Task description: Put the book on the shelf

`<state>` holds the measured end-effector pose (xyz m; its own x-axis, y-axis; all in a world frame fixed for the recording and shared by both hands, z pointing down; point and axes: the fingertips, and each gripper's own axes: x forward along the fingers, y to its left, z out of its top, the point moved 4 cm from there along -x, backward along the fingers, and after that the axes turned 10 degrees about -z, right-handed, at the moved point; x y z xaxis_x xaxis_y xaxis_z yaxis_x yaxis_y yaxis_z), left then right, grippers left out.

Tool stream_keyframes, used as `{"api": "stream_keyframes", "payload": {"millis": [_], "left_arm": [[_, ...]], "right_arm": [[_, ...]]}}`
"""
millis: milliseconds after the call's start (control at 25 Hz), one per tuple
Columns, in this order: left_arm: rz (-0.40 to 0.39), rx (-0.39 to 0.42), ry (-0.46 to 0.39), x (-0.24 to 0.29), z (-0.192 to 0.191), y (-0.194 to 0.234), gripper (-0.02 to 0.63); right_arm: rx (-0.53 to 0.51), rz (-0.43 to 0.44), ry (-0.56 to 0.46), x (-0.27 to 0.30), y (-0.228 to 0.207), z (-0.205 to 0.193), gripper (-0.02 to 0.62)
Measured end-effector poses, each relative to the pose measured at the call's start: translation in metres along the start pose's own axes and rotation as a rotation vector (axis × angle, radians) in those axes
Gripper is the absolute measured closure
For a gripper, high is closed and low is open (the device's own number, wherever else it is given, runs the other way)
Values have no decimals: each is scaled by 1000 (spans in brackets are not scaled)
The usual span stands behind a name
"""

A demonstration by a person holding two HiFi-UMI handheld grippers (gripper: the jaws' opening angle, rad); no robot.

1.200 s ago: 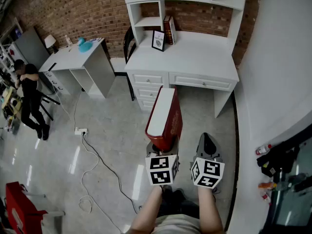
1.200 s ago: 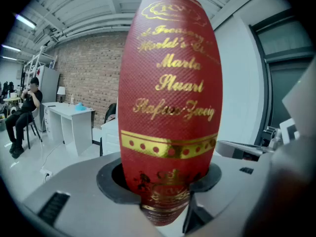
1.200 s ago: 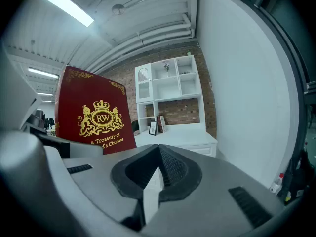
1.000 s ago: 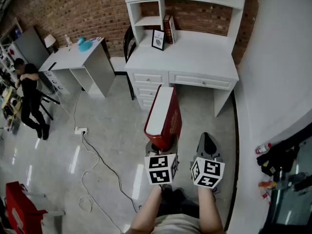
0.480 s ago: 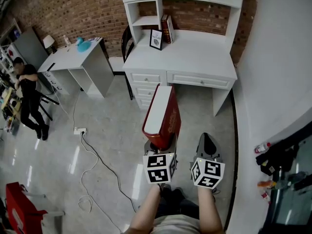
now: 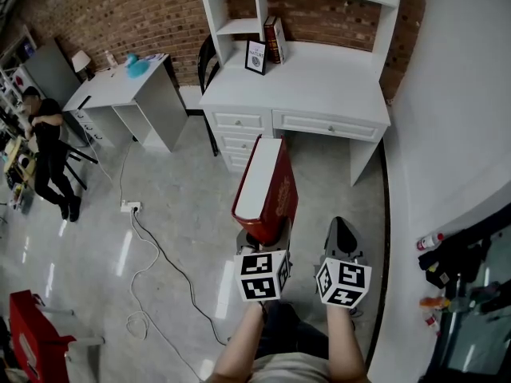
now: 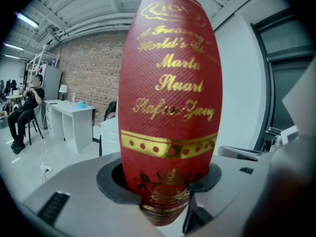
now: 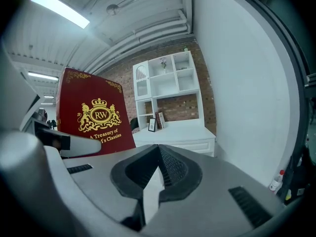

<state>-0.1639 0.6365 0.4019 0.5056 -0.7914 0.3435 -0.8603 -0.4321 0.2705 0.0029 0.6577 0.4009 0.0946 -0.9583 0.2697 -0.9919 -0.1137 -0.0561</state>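
A thick red book [image 6: 263,190] with gold lettering stands upright, spine up, and my left gripper [image 6: 262,242] is shut on its lower end. In the left gripper view the book's spine [image 7: 170,107] fills the middle, pinched between the pads of the left gripper [image 7: 165,181]. My right gripper [image 6: 342,234] hangs beside it, shut and holding nothing. In the right gripper view the right gripper [image 8: 158,154] has its jaws together, with the book's cover [image 8: 94,117] at the left. The white shelf unit [image 6: 239,26] stands on a white desk [image 6: 319,78] ahead.
Two dark books [image 6: 274,40] and a framed picture [image 6: 255,57] stand on the desk. A smaller white table [image 6: 128,86] is at the left, with a person in black [image 6: 44,146] beyond it. A cable [image 6: 160,262] crosses the floor. A white wall [image 6: 455,94] runs along the right.
Both grippers have drifted a little forward toward the desk, the book going along in the left one. The grip looks unchanged.
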Motion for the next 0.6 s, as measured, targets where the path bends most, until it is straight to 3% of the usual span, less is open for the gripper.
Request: {"api": "stream_keyframes", "payload": {"millis": [600], "left_arm": [[-4,-19,25,49,10,24,362]], "right_arm": [[0,-10,20,52,-1,4,580]]}}
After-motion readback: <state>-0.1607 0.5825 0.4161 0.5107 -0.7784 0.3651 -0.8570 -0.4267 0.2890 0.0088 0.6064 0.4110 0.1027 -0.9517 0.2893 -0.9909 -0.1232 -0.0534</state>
